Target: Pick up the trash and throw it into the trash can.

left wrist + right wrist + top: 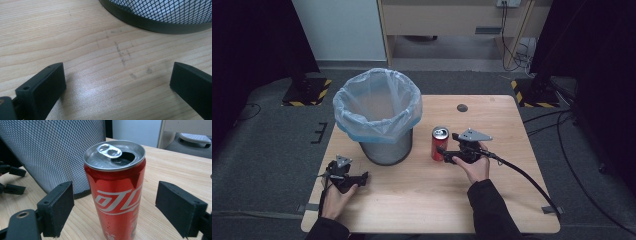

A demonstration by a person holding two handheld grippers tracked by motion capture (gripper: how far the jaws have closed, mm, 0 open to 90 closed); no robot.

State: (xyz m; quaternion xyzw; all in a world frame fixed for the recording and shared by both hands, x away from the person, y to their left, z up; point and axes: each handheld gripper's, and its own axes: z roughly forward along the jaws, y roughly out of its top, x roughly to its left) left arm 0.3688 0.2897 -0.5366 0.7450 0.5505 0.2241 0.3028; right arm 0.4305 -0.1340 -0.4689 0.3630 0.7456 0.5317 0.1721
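The right gripper is held with its jaws spread apart on either side of a red cola can, neither pad touching it. The can stands upright on the desk, just beside the mesh wastebasket, and its tab is already pulled open. It is judged to be light, thin-walled and easily dented, with a smooth, slippery skin; a hold around the middle of its body, squeezed only gently, is advised, and it is best kept upright in case liquid is left inside. The left gripper is likewise held apart, over bare wood near the basket's base. The desk is of pale, faintly scuffed wood. A clear bag is fitted in the basket. Grey carpet and cables are seen around the desk.
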